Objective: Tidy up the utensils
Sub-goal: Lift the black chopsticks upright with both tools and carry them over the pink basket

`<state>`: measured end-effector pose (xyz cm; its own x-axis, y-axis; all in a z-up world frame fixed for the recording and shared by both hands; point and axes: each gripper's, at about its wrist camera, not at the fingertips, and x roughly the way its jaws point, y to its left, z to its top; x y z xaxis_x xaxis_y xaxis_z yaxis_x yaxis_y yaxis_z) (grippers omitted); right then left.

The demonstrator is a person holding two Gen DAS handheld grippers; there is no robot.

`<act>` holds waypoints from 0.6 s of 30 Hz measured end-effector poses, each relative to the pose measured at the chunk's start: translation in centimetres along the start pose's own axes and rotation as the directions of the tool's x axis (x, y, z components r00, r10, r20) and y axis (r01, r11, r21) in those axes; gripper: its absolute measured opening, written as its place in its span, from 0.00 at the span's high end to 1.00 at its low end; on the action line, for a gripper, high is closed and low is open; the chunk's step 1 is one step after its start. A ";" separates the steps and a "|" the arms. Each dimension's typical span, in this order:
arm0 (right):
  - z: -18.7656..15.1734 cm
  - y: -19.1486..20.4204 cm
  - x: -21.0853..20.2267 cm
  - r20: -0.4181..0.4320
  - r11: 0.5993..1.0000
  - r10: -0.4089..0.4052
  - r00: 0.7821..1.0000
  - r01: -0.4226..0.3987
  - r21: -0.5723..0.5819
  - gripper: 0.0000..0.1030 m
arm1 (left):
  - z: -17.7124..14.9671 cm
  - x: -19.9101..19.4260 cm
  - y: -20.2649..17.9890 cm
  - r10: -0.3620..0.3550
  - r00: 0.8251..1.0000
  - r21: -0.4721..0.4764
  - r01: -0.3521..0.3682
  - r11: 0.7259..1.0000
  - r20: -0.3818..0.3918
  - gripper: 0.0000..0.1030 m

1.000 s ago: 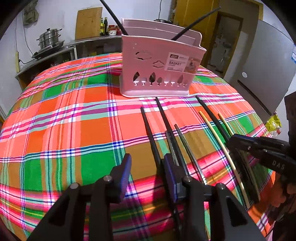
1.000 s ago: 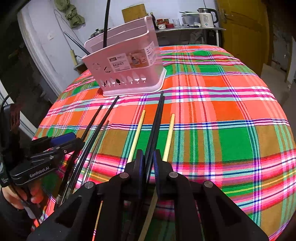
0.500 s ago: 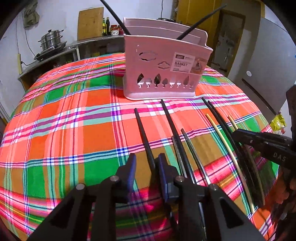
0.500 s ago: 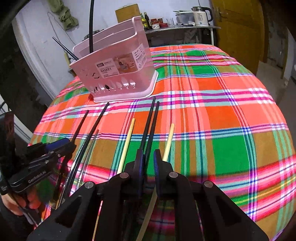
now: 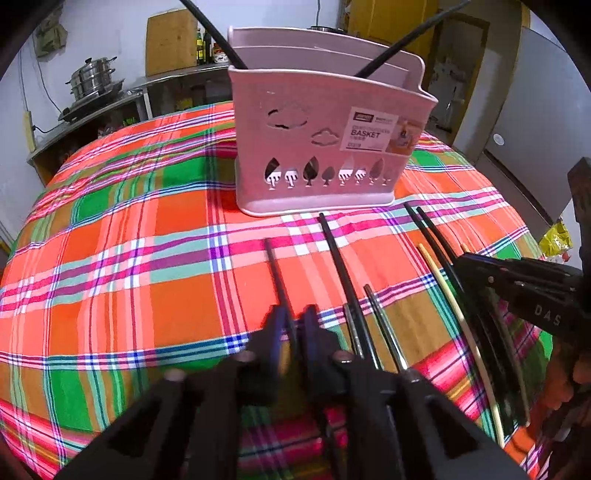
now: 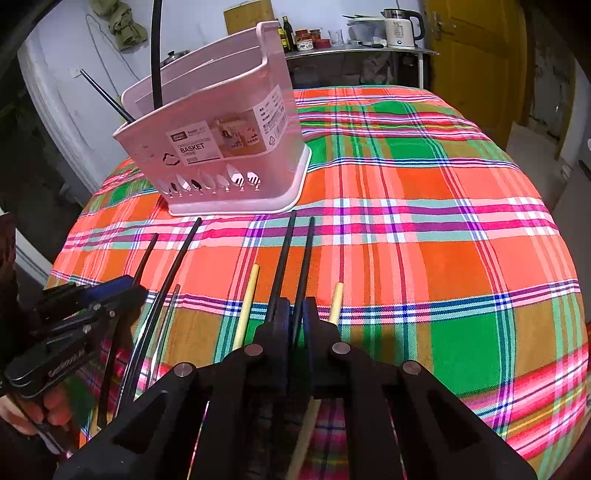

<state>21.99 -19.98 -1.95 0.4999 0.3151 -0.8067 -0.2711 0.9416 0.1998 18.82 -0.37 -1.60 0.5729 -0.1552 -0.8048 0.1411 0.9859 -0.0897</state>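
Note:
A pink utensil basket [image 5: 325, 136] stands on the plaid tablecloth and holds two black chopsticks; it also shows in the right wrist view [image 6: 221, 147]. Several black, steel and yellow chopsticks lie in front of it. My left gripper [image 5: 295, 325] is shut on a black chopstick [image 5: 275, 273], the leftmost one. My right gripper [image 6: 293, 314] is shut on a pair of black chopsticks [image 6: 295, 254], between two yellow chopsticks [image 6: 249, 299]. Each gripper shows in the other's view, the right one [image 5: 517, 288] and the left one [image 6: 92, 299].
The round table [image 6: 461, 258] drops off at its near and side edges. A counter with pots [image 5: 92, 85] stands behind on the left, and a shelf with a kettle [image 6: 399, 26] at the back. A yellow door [image 6: 472, 55] is on the right.
My left gripper has shifted left and closed from open onto the leftmost black chopstick. My right gripper stays shut on the black pair, and both views have drawn nearer the basket.

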 end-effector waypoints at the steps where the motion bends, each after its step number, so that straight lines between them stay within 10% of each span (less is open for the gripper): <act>1: 0.0 -0.1 -0.2 0.003 1.000 0.008 1.000 -0.008 0.006 0.95 | 0.0 0.0 0.2 -0.012 1.000 -0.012 0.012 1.000 -0.001 0.92; 18: 2.3 2.3 -9.4 0.229 0.994 0.104 0.968 -0.096 -0.047 0.95 | 3.0 -9.1 0.1 -0.082 0.981 0.000 0.084 0.996 0.178 0.95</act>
<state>18.56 -20.54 7.36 0.6442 0.4305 -0.6323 -0.3560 0.9003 0.2502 16.05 0.98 7.46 0.6940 -0.2446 -0.6772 0.1885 0.9694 -0.1570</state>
